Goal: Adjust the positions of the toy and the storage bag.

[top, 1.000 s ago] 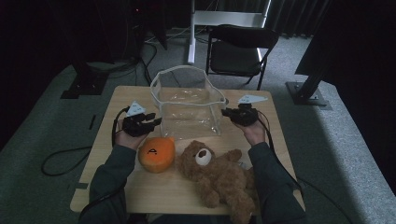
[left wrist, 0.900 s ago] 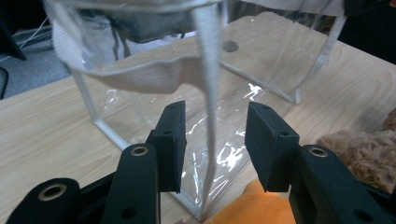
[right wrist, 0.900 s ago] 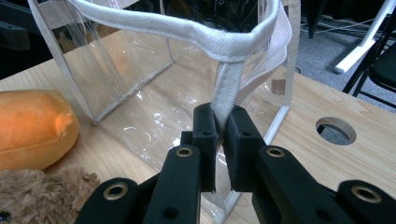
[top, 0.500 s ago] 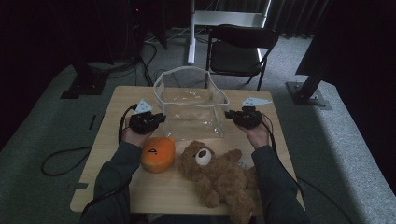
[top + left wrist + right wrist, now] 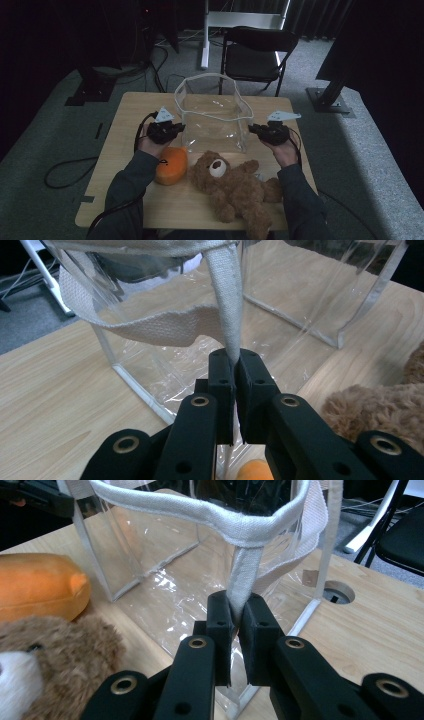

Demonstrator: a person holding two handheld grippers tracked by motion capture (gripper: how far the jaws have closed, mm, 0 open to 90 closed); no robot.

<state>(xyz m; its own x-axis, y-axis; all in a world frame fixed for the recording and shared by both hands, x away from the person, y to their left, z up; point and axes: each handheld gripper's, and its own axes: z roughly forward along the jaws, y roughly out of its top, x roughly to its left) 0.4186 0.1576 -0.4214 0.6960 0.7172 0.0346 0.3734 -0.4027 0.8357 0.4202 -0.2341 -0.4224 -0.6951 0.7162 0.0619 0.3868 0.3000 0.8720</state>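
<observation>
- High view: a clear bag [image 5: 215,120] with white webbing trim stands upright at the middle of the wooden bench [image 5: 130,112]. The left claw [image 5: 176,131] meets the bag's left side and the right claw [image 5: 254,130] its right side, each held in a hand. An orange plush [image 5: 171,165] and a brown teddy bear [image 5: 235,185] lie on the bench in front of the bag, touching each other. A black chair [image 5: 255,52] stands beyond the bench.
- Left gripper view: the left claw [image 5: 235,371] has just been closing, and its jaws now pinch a white strap [image 5: 225,300] that runs up to the bag's rim.
- Right gripper view: the right claw [image 5: 236,614] is clamped on a white strap [image 5: 245,570] hanging from the rim; the orange plush [image 5: 40,592] and the teddy bear [image 5: 55,660] show at left.
</observation>
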